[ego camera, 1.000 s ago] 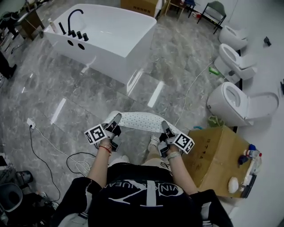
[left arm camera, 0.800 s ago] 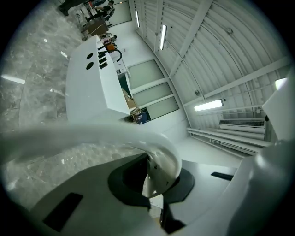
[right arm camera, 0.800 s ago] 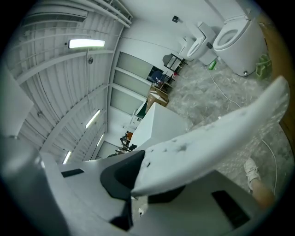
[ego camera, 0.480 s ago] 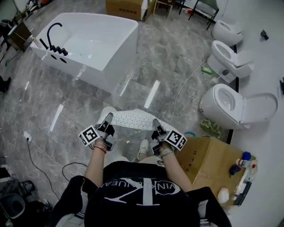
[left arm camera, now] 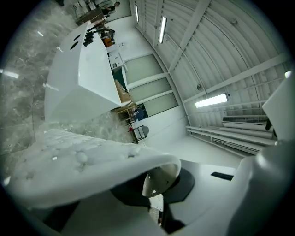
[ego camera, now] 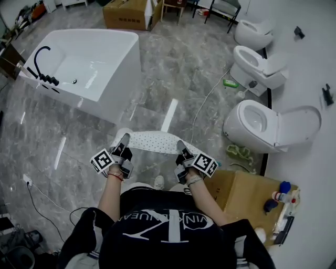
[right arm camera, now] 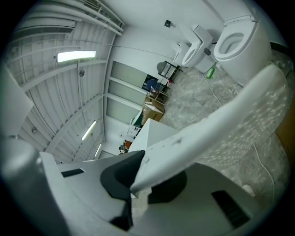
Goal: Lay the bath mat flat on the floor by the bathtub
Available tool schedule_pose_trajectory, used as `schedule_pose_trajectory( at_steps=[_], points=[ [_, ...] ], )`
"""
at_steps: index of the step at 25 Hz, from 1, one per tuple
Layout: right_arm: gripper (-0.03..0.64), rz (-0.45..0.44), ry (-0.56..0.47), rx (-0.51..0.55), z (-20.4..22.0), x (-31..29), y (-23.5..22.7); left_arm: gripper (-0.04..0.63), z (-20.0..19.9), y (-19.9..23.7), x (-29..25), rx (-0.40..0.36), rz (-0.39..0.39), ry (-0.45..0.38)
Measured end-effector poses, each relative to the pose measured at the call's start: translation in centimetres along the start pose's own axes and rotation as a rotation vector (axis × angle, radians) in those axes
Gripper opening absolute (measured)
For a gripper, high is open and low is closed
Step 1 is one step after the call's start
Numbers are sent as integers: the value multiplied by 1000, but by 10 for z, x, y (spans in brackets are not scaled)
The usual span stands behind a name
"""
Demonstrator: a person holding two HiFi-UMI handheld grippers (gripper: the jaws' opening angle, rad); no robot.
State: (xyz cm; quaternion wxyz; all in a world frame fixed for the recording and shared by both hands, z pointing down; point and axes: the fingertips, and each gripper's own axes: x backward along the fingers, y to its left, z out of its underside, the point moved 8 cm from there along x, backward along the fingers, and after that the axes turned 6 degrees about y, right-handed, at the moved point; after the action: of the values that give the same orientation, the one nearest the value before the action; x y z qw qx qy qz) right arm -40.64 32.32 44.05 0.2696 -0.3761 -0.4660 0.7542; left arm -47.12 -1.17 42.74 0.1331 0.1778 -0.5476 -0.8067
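Observation:
A white dotted bath mat [ego camera: 152, 142] hangs stretched between my two grippers, above the grey marble floor. My left gripper [ego camera: 122, 145] is shut on the mat's left edge, and the mat [left arm camera: 87, 161] fills the low part of the left gripper view. My right gripper [ego camera: 181, 151] is shut on the mat's right edge, where the mat [right arm camera: 216, 133] runs up and right from the jaws. The white bathtub [ego camera: 84, 68] with a black faucet [ego camera: 43, 68] stands ahead and to the left, a stride or two from the mat. The tub [left arm camera: 83, 69] also shows in the left gripper view.
Three white toilets [ego camera: 262, 126] line the right wall, with a white cable [ego camera: 202, 110] on the floor beside them. A cardboard box [ego camera: 241, 199] stands close at my right. Another box [ego camera: 128, 13] and chairs sit at the far end. A cable [ego camera: 37, 192] trails at lower left.
I have walked on with the mat held up: the bathtub has slid to the left and nearer in view, the toilets have shifted left, and both grippers keep their hold.

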Motion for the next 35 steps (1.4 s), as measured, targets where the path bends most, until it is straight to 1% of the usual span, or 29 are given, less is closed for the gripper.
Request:
schedule_pose_trajectory(
  at_steps=[2,5,6,10,13,14,16,17,19,20,22,25,27,29,35],
  points=[
    [32,-4,-8,-1,-14,-1,-6,21,0,0,-18,-8,25,-2],
    [32,-4,-23,-17,-30,-6,-15,21,4,2,-33,53,-42,9],
    [32,1,-25,-20,-35,-7,-16,21,4,2,-39,57,-45,13],
    [32,3,-17,-14,-60,-25,-16,21,-11,2,-68,25,6,9],
    [32,-9,-6,-9,-83,-43,-20,21,-21,10,-94,28,9,-7],
    [32,-13,-5,-6,-93,-50,-21,21,-25,13,-103,33,2,-11],
    [32,-16,0,-5,-114,-65,-23,21,-32,19,-121,59,-36,-15],
    [32,-13,7,-7,-124,-74,-25,21,-37,21,-130,62,-37,-20],
    [32,2,29,-11,-145,-93,-29,21,-46,23,-152,50,-1,-38],
    [32,10,42,-14,-156,-103,-31,21,-48,26,-161,57,-7,-45],
    [32,24,73,-17,-178,-122,-33,21,-55,29,-177,73,-46,-50],
    [32,30,120,-7,-210,-154,-27,21,-74,24,-201,61,-64,-61],
    [32,28,145,7,-230,-175,-21,21,-89,22,-215,21,-61,-71],
    [32,26,172,27,-245,-197,-18,21,-100,25,-224,10,-66,-92],
    [32,12,267,66,-281,-265,-1,21,-132,31,-243,33,-119,-162]
  ],
)
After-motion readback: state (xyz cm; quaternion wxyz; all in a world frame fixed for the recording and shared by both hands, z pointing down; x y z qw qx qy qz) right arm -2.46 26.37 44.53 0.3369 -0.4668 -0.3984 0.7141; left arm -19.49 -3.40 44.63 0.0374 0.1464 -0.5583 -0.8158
